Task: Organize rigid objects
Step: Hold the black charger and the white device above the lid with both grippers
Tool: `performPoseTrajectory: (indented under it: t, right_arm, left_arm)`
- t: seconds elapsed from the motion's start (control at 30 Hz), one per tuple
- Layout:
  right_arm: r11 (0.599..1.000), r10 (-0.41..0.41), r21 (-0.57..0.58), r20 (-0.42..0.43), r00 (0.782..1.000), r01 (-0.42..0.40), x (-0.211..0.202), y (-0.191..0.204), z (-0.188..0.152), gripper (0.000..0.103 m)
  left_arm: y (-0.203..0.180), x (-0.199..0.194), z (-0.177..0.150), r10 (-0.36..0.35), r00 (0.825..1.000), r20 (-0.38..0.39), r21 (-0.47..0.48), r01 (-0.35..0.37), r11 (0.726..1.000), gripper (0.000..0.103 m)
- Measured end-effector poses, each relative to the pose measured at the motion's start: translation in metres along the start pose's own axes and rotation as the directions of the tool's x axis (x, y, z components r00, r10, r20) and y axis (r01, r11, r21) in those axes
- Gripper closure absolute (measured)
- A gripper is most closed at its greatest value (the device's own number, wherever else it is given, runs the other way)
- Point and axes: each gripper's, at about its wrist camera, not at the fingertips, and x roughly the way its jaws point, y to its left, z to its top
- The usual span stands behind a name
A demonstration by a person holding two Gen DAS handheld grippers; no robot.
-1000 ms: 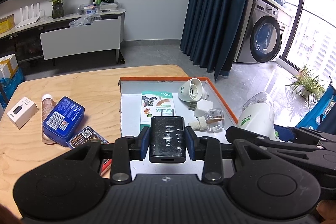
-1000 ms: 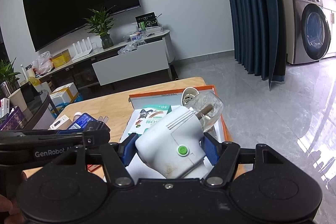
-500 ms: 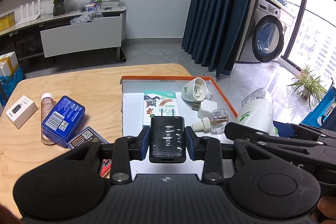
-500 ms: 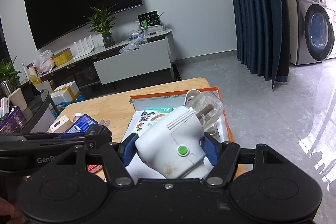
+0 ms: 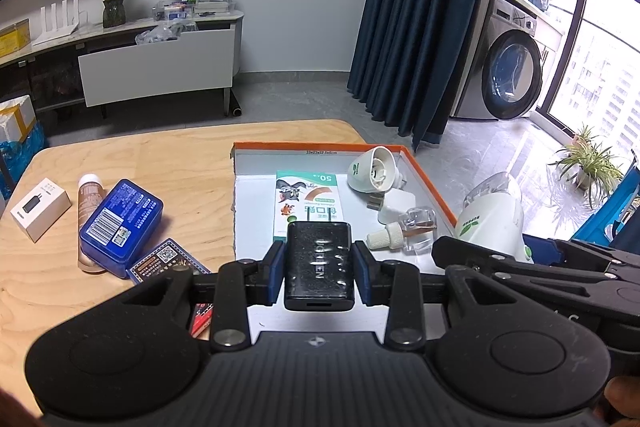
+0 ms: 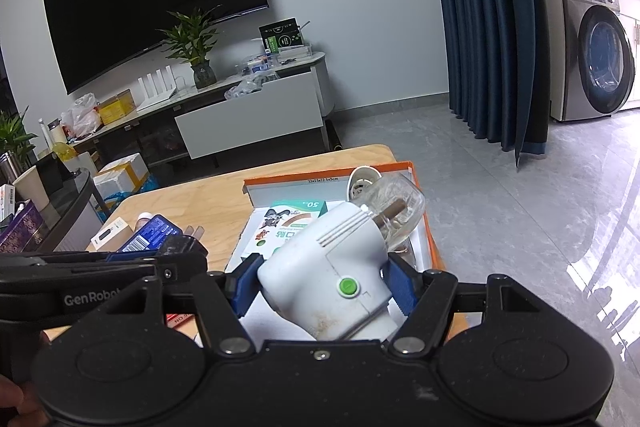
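With the left gripper clamped on the black charger and the right gripper on the white vaporizer, both above the near end of the orange-rimmed box, we risk knocking the small bottle inside it when lowering.

Left gripper and right gripper: matte black speckled bodies, blue finger pads, silver pivot screws at lower centre, white "GenRobot" lettering at left edge.

"50" on the green box; "GenRobot" on the left claw.
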Motion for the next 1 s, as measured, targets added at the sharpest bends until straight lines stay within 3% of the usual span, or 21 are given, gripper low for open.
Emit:
performPoseTrajectory:
  t: [1.0]
  right_arm:
    - [1.000,-0.006,0.008,-0.036,0.999,0.006,0.008,-0.003,-0.011,0.024]
  left_arm:
    - [-0.001,0.003,-0.006,0.002,1.000,-0.010,-0.012,-0.002,1.000,0.066]
